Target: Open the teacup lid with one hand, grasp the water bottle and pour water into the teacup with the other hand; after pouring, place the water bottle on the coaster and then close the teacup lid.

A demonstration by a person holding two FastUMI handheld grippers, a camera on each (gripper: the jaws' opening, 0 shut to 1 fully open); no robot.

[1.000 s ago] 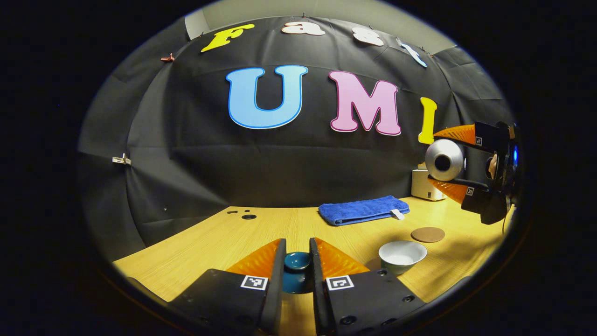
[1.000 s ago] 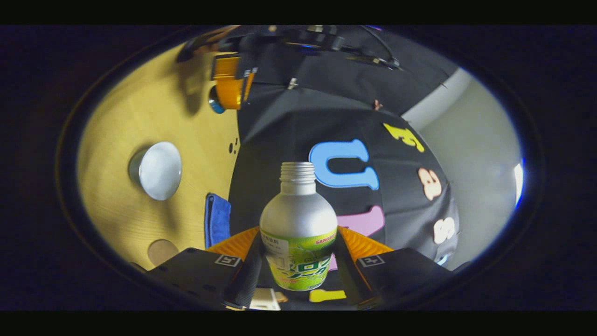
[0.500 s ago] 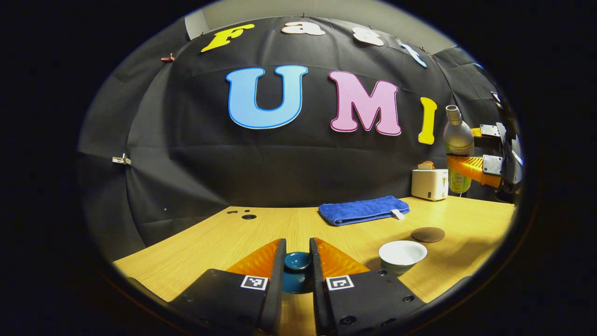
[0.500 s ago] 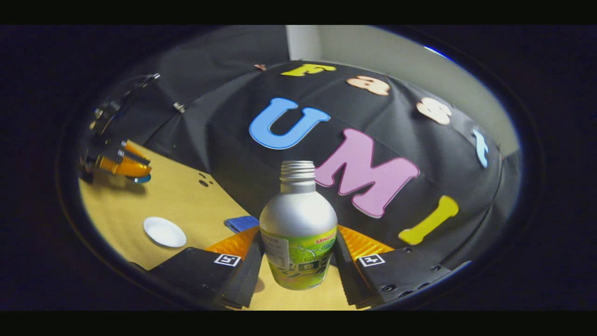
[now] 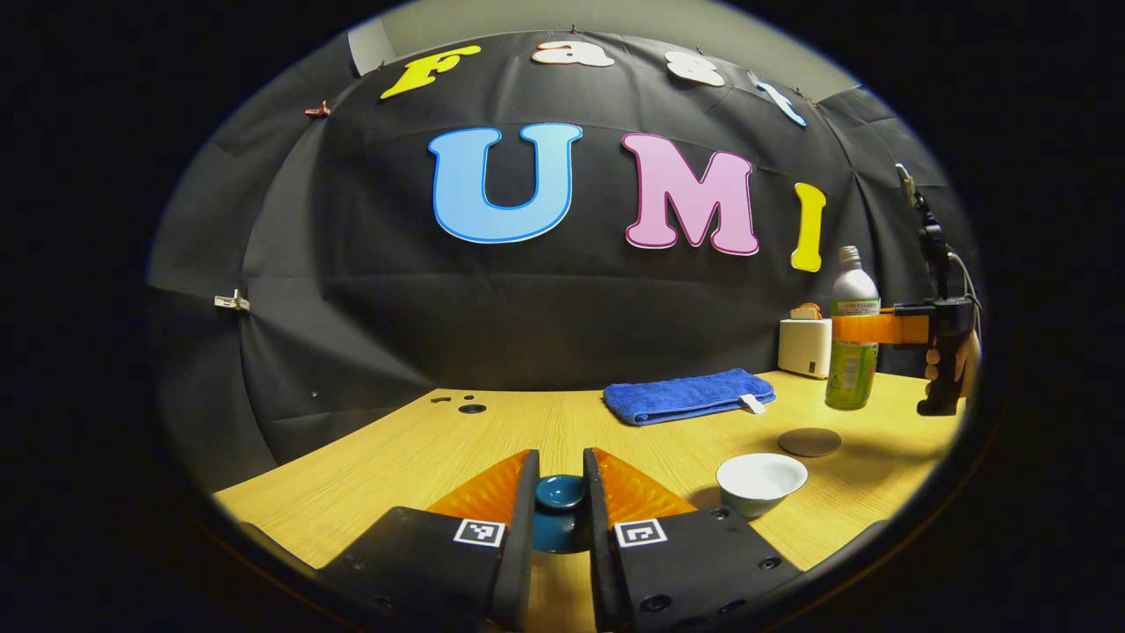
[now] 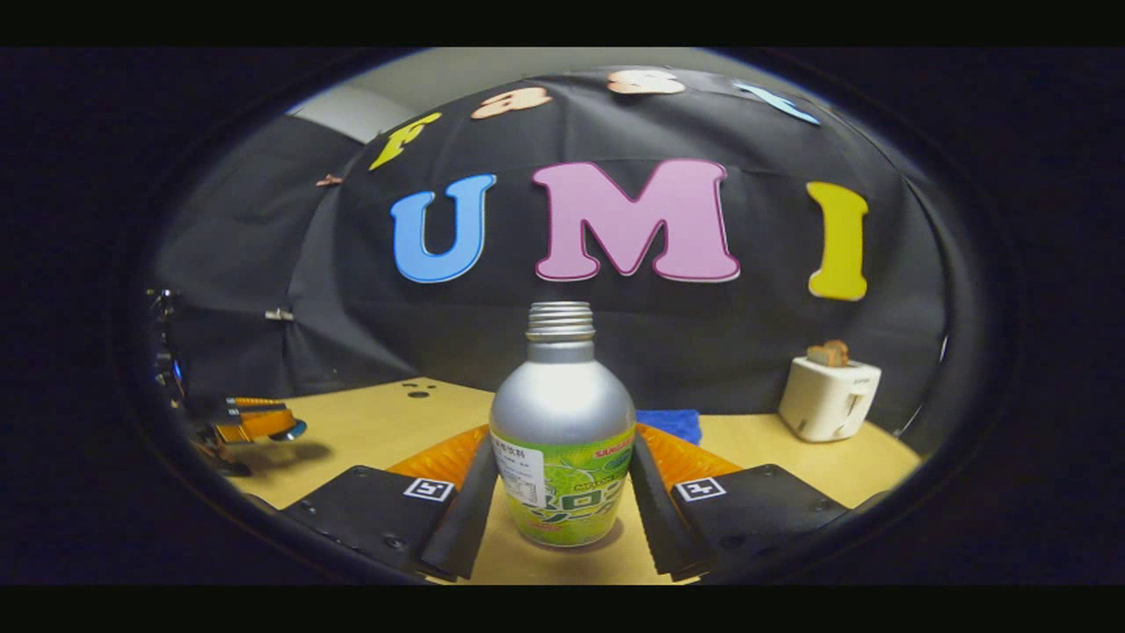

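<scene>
Holding the lid and the bottle, one in each gripper.

Looking through the left gripper view, the left gripper is pinching the blue teacup lid between both orange fingers, at 6 o'clock over the wooden table. The white teacup is sitting open toward 4 o'clock, with the round brown coaster just beyond it. A folded blue towel is lying behind them and a white toaster is standing at 3 o'clock. Beside the toaster, the right gripper is clamping the water bottle upright above the table, with a hand gripping its handle.

Looking through the right gripper view, the right gripper is squeezing the uncapped bottle at its label from both sides, at 6 o'clock. The left gripper is showing at 9 o'clock, and the toaster at 3 o'clock.
</scene>
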